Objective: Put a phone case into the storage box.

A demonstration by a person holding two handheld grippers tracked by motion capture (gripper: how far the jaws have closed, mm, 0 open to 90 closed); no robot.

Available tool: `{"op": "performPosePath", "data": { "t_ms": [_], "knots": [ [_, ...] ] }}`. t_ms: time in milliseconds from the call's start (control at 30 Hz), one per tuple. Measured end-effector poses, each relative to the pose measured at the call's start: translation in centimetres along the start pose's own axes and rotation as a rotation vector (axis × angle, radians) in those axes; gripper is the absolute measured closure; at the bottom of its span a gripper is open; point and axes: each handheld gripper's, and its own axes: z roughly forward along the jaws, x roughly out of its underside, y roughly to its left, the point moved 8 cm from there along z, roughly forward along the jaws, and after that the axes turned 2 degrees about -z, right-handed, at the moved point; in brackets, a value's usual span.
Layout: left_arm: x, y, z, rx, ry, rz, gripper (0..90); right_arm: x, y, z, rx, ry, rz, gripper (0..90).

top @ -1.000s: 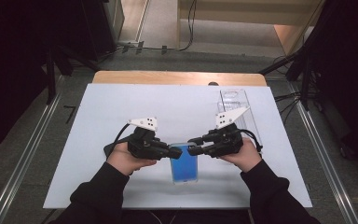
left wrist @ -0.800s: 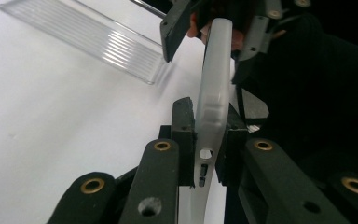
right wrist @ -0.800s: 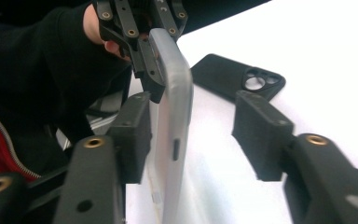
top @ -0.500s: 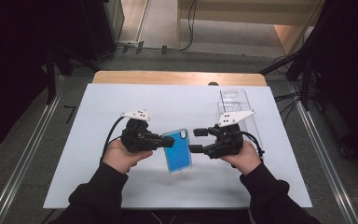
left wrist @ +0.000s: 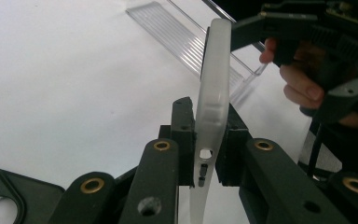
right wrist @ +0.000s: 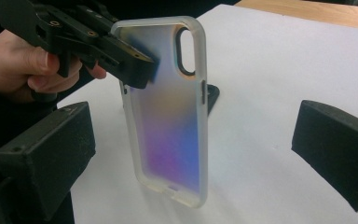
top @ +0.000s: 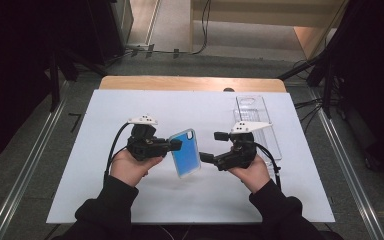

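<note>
Plenty of open worktop [top: 130, 200] all round, left side and front were totally bare. Only real obstacles: the clear tray [top: 260, 120] sat just behind the right tool [top: 207, 146], and the case [top: 185, 152] stood up between both tools, with a dark case [left wrist: 9, 196] lying under the left tool [top: 176, 144].

On the white table [top: 130, 200], the left gripper [top: 172, 145] is clamped on the near-left edge of a blue phone case [top: 185, 153], held tilted above the table's middle. The right gripper [top: 211, 146] sits just right of the case, its 2 jaws spread wide and having just been opening, touching nothing. A clear plastic tray [top: 260, 117] lies toward the far right edge.
</note>
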Motion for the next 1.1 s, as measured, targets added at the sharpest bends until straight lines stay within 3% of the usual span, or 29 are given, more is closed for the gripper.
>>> {"op": "performPosePath", "data": {
  "t_ms": [167, 300, 700, 1100],
  "knots": [
    [-0.2, 0.3, -0.3, -0.027, -0.018, -0.028, 81.4, -0.1, 0.4, 0.3, 0.045, -0.027, 0.016, 0.0],
    [-0.5, 0.5, -0.6, -0.043, -0.040, -0.043, 81.4, 0.0, 0.4, 0.6, 0.107, -0.021, 0.007, 0.0],
    [-0.5, 0.4, -0.4, -0.073, -0.056, -0.080, 81.3, 0.9, 1.2, 2.4, 0.186, 0.000, 0.036, 0.0],
    [-0.1, -0.5, 0.5, -0.080, -0.038, -0.061, 81.3, 1.4, 1.8, 3.9, 0.226, 0.031, 0.013, 0.0]
  ]
}}
